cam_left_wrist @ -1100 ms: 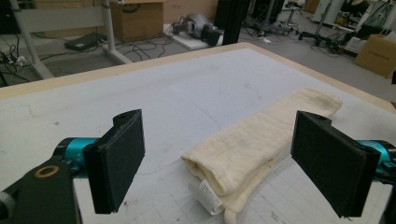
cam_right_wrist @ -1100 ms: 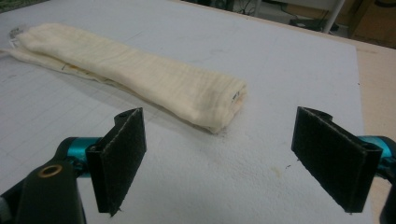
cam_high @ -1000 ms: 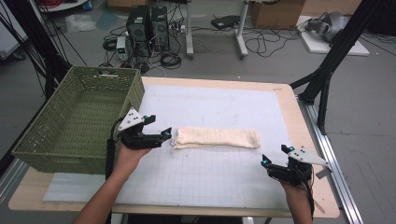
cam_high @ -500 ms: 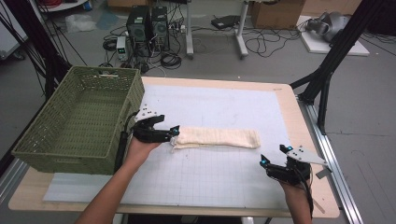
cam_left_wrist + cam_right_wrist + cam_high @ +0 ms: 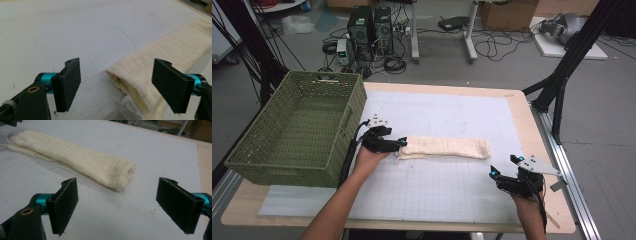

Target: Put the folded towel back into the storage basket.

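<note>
Towel [image 5: 446,148] | folded roll, mid-frame on desk [image 5: 447,107] | soft, light, floppy | grab near end | left tool [image 5: 398,144] wide but closing, end between jaws, no contact | right tool [image 5: 503,167] wide, empty

— What kind of place?
— Looks like a lab or test room. Two computer boxes [image 5: 371,26] on the grey floor [image 5: 607,125] at twelve o'clock, with lots of black wires [image 5: 492,47] near them.
— Anything more?
— Black metal frame legs [image 5: 562,75] at two o'clock, a cardboard box [image 5: 507,12] at one o'clock, and a white grid mat [image 5: 447,120] on the wooden table [image 5: 532,130].
</note>
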